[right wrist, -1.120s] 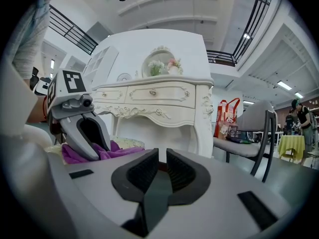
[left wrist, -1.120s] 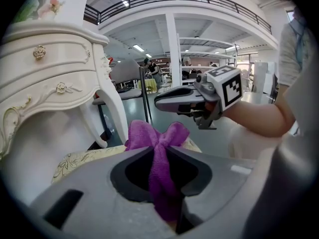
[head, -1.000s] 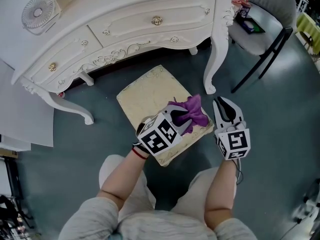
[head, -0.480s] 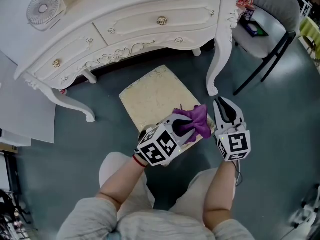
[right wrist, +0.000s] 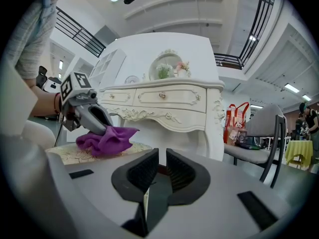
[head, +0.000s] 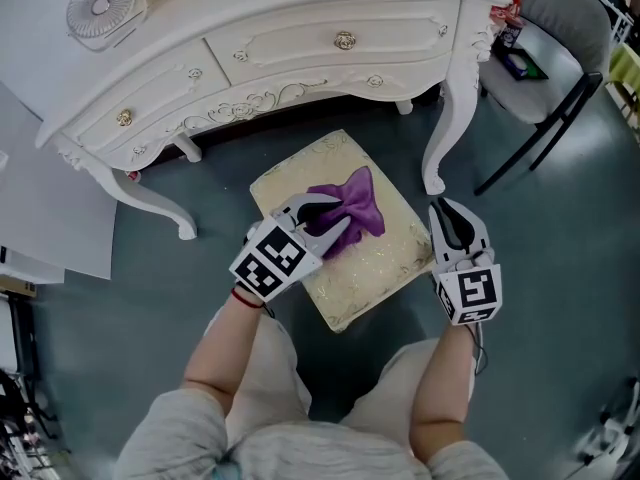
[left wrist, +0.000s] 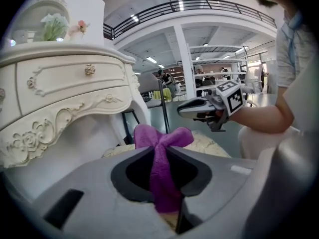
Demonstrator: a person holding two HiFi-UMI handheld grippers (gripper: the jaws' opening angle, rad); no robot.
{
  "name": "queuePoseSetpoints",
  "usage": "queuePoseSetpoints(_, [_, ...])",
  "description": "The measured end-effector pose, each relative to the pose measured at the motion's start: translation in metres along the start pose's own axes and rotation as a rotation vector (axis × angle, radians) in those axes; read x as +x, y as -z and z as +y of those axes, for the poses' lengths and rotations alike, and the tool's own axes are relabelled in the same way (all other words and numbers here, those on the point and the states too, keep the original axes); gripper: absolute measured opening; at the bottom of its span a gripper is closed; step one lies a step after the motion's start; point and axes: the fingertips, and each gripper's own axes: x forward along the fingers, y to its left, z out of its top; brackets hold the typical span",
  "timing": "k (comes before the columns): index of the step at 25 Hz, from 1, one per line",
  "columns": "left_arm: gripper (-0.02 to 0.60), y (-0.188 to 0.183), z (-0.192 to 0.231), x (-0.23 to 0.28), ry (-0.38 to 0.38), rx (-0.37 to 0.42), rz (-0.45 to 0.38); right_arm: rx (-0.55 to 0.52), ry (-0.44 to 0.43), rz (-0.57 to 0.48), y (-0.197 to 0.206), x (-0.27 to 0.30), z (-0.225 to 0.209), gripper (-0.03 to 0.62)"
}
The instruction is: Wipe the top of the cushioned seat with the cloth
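Note:
The cream cushioned seat (head: 385, 253) lies on the grey floor in front of the dresser. On its top rests a purple cloth (head: 352, 200), and my left gripper (head: 325, 226) is shut on the cloth's near end, over the seat's middle. In the left gripper view the cloth (left wrist: 162, 156) is pinched between the jaws, with the seat (left wrist: 212, 143) beyond it. My right gripper (head: 448, 210) hovers just off the seat's right corner, shut with nothing in it. The right gripper view shows its own jaws (right wrist: 162, 166) bare, and the cloth (right wrist: 107, 139) on the seat (right wrist: 60, 154) at left.
A white ornate dresser (head: 300, 48) stands right behind the seat, one curved leg (head: 445, 138) close to the seat's right side. A grey chair with black legs (head: 555, 43) is at the far right. A white panel (head: 45, 218) lies at left. My knees are just below the seat.
My left gripper has dragged the cloth from the seat's near right corner up and left to its middle. The right gripper has stayed in place.

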Motion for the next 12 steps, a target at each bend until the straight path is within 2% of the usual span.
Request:
queuePoseSetpoints(8, [0.078,0.032,0.089,-0.007,-0.153,-0.028,0.083,-0.001,-0.058,0.003,0.001,0.010,0.020,0.011])
queuePoseSetpoints(10, [0.078,0.039,0.104,-0.005,-0.178,-0.028,0.111,-0.006,-0.100,0.027,0.003,0.014,0.031,0.011])
queuePoseSetpoints(12, [0.078,0.046,0.118,-0.004,-0.199,-0.030,0.137,-0.019,-0.170,0.100,0.010,0.015,0.042,0.011])
